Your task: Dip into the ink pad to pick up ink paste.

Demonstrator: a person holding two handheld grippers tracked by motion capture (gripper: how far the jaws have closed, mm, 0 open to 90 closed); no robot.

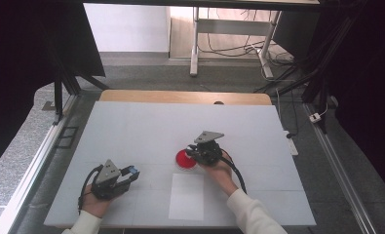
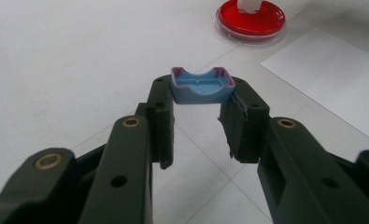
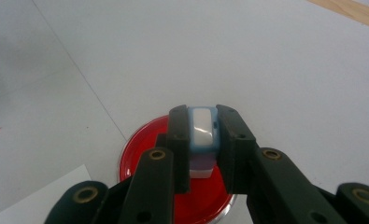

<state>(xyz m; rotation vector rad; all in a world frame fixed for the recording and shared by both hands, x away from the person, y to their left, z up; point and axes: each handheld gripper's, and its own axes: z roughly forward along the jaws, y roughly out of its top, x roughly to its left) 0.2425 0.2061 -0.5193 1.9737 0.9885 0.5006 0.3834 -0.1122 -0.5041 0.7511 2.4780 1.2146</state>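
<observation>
High view: a person's two forearms in white sleeves come in from the bottom edge over a white table. The left hand rests low at the near left of the table, wrapped around the left gripper, which lies roughly level and points to the right and slightly away. Its jaws pinch a small blue cap at their tips.

The right forearm angles up and to the left from the lower right. The right hand holds the right gripper near the table's middle, pointing left and tilted down over a red dish. A white sheet of paper lies flat just in front of the dish, between the two arms.

Left gripper view: the two black jaws close on the blue cap, an open, tray-like piece with reddish edges, held above the table surface. The red dish sits well beyond it, with the paper to the right.

Right gripper view: the jaws squeeze a pale blue block with a white face from both sides. It stands upright over the red dish; whether its base touches the dish cannot be told.
</observation>
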